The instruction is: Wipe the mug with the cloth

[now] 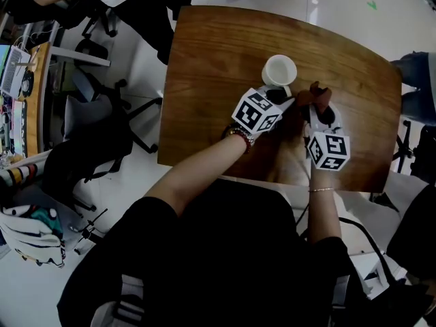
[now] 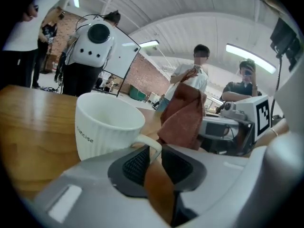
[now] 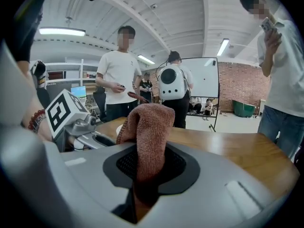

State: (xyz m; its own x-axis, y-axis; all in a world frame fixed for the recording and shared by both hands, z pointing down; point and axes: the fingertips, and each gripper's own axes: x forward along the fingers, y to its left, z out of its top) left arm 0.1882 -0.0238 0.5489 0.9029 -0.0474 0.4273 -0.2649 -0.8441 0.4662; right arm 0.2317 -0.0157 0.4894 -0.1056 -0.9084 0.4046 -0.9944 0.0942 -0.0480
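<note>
The white ribbed ceramic mug (image 1: pixel 279 70) stands upright on the brown wooden worktop (image 1: pixel 218 53). Its handle (image 2: pixel 153 144) lies between the jaws of the left tool (image 2: pixel 153 158), which stand narrowly apart with no firm clamp evident. Just right of the mug, the right tool (image 3: pixel 149 163) is clamped on the folded reddish-brown terry cloth (image 3: pixel 149 122), with a loose lobe projecting beyond the tips. The left tool should secure the handle before contact. The right tool should present only the lobe to the mug wall, using light pressure to avoid tipping.
</note>
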